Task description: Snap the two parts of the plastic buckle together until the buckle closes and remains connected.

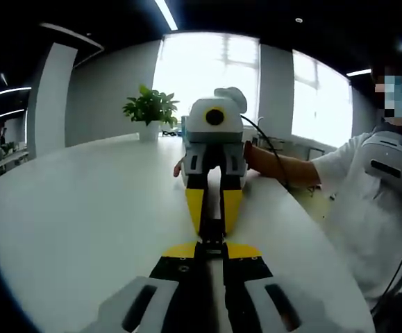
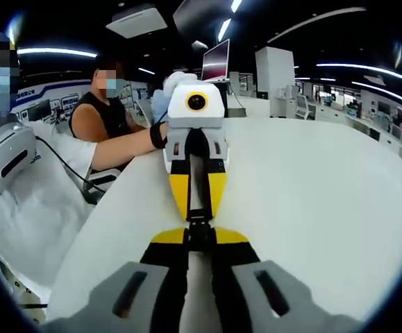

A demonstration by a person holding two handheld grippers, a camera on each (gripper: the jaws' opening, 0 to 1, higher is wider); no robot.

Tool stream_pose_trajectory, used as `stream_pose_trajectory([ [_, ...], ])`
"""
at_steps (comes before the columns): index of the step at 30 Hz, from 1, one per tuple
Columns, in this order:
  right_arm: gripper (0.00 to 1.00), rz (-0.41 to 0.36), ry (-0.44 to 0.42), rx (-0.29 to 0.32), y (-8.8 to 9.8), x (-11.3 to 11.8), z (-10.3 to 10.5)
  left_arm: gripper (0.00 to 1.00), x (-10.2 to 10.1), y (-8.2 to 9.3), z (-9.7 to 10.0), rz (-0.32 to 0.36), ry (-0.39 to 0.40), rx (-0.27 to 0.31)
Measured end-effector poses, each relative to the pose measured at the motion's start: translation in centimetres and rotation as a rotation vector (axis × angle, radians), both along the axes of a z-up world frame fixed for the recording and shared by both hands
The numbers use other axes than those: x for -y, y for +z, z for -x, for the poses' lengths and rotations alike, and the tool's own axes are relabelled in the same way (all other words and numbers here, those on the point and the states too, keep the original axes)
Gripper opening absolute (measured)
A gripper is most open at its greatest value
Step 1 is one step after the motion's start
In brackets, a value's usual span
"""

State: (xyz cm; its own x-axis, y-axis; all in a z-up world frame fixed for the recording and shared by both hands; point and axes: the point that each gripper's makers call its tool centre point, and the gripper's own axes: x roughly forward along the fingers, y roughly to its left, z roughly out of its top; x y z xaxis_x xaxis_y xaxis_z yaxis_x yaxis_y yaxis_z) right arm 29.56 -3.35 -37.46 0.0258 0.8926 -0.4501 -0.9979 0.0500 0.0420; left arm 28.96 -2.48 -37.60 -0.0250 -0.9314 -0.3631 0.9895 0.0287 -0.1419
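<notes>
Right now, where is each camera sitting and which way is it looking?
Left gripper view: rides on the left gripper, looking along its jaws across the white table at the right gripper, a potted plant and windows; the person's arm shows.
Right gripper view: rides on the right gripper, facing the left gripper and an office; the person's forearm shows.
Shared: the black buckle between both jaws, and the table.

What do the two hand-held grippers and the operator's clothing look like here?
Each hand-held gripper has grey outer plates, black jaws and yellow tips. Seen head-on, the opposite gripper has a white-grey housing and long yellow fingers. A black cable trails from one. The person wears a white short-sleeved shirt.
</notes>
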Motion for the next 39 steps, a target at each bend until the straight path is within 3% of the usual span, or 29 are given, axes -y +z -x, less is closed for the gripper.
stream_pose_trajectory([
  [8, 0.1, 0.005, -0.007, 0.001, 0.0, 0.0, 0.4, 0.08, -0.1, 0.0, -0.1, -0.013, 0.0, 0.003],
  [15, 0.09, 0.012, -0.026, -0.013, 0.0, -0.1, 0.1, 0.07, -0.2, 0.0, -0.1, -0.027, 0.025, -0.041],
  [29, 0.08, 0.001, -0.035, -0.014, 0.0, -0.5, 0.0, 0.06, -0.4, 0.0, -0.6, -0.016, 0.023, -0.058],
  [31, 0.08, -0.034, -0.01, 0.003, 0.0, -1.4, 0.2, 0.06, -0.3, 0.0, -0.6, -0.012, 0.028, -0.08],
  [32, 0.08, -0.013, -0.019, 0.014, 0.2, -1.1, 0.1, 0.06, -0.4, -0.3, -0.1, -0.033, -0.005, -0.063],
  [39, 0.09, -0.017, -0.008, 0.022, 0.8, -0.7, 1.1, 0.08, -0.2, -0.9, -0.1, -0.006, 0.001, -0.054],
])
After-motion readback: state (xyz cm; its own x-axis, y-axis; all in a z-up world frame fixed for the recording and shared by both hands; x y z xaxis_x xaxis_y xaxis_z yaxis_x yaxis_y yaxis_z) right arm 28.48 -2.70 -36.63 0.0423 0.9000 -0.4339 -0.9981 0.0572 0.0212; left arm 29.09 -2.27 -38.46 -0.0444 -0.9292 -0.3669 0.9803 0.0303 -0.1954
